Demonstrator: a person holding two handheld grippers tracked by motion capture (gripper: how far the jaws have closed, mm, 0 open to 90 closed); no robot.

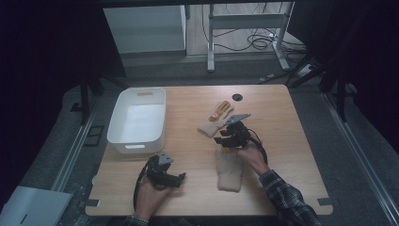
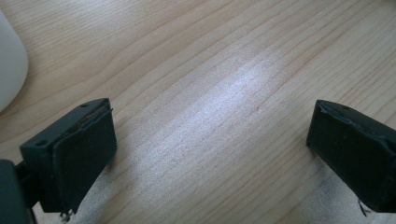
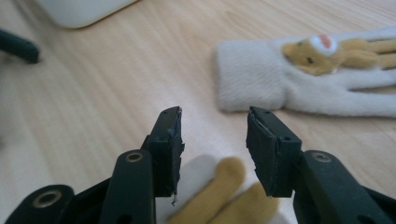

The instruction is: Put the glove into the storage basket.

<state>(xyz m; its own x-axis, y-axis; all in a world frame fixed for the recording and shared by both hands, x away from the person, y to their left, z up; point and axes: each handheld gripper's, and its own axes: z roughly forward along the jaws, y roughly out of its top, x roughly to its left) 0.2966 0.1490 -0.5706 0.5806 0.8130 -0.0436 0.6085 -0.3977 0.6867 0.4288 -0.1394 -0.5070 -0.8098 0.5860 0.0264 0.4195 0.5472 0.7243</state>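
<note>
Cream knit is what I am working over: my right gripper (image 1: 225,136) hovers above the near glove (image 1: 229,168), which lies flat on the wooden table (image 1: 282,122) just right of centre, its yellow fingertips (image 3: 224,186) showing below my jaws in the right gripper view. Those jaws stand partly open with nothing between them. The second glove (image 3: 299,84), with a little animal stitched on its back, lies just beyond, up the table toward the far edge, close to the first but apart from it as far as I can tell. My left gripper (image 1: 175,178) waits near the front left, jaws spread wide over bare wood and holding nothing, and the white plastic bin (image 1: 136,121) sits on the far left with its inside bare. The risk from here, I judge, is a poor pinch: the glove is thin and limp, so if I close too high I catch air, and if I nip only a fingertip the rest may sag, drag along the table and slip free on the way to the bin. Coming down off-centre could also nudge the second glove.
</note>
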